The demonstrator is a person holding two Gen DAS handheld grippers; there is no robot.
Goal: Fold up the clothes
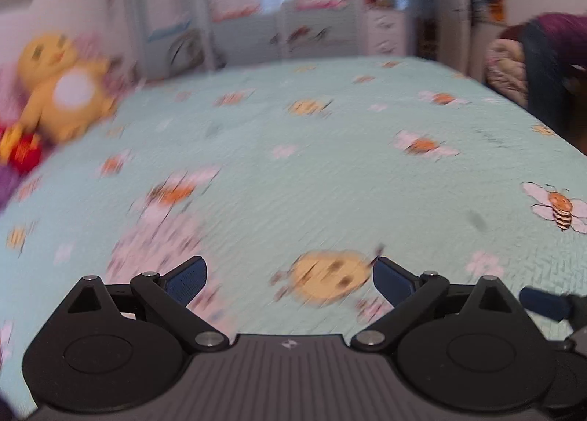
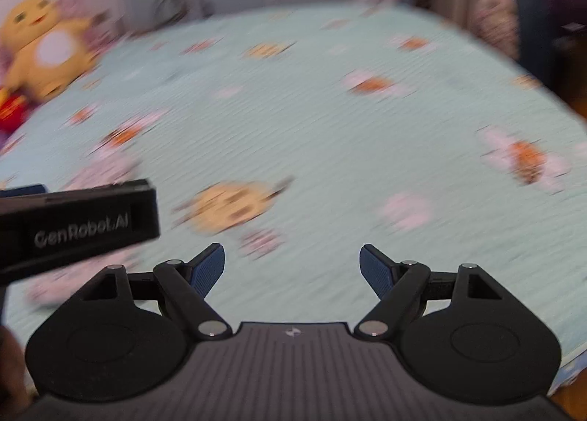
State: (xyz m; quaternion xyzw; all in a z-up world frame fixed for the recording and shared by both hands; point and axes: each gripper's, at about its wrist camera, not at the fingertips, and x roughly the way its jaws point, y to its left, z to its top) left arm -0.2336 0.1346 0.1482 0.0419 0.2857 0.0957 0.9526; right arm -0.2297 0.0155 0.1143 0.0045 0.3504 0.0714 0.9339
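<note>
our left claw (image 1: 290, 276) and right claw (image 2: 291, 268) gape empty over the bed (image 1: 330, 164); clothes (image 1: 532, 65) pile far right, nearer the right claw.

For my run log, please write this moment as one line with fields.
left gripper: open, empty | right gripper: open, empty | bedspread: no garment seen | clothes pile: beyond far right edge

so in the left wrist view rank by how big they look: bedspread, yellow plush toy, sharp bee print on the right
1. bedspread
2. yellow plush toy
3. bee print
The toy lies farther from the camera, so its true size is unsure.
</note>
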